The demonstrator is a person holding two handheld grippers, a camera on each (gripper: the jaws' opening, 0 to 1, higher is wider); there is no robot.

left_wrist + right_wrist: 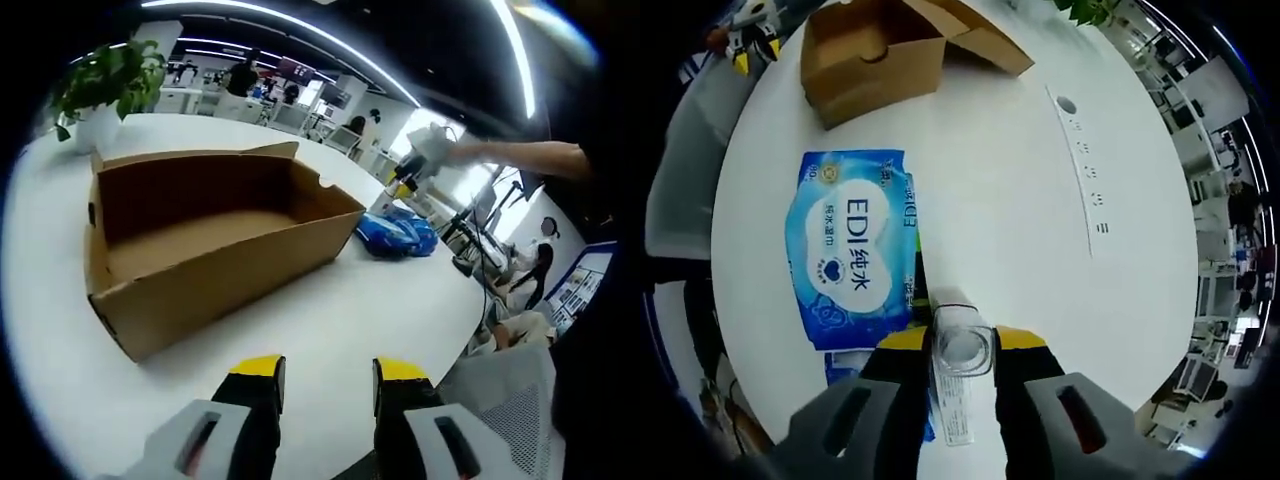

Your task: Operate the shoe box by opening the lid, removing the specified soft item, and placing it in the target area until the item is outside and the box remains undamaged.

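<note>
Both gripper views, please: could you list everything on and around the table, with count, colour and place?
box: one, brown cardboard, open, on the table
wipes pack: one, blue and white, flat on the table beside the right gripper
clear packet: one, transparent, between the right gripper's jaws
plant: one, green in a white pot, far table edge
table: one, white, round
socket strip: one, white, set in the tabletop
left gripper: black with yellow tips, open, holding nothing
right gripper: black with yellow tips, shut on the clear packet
</note>
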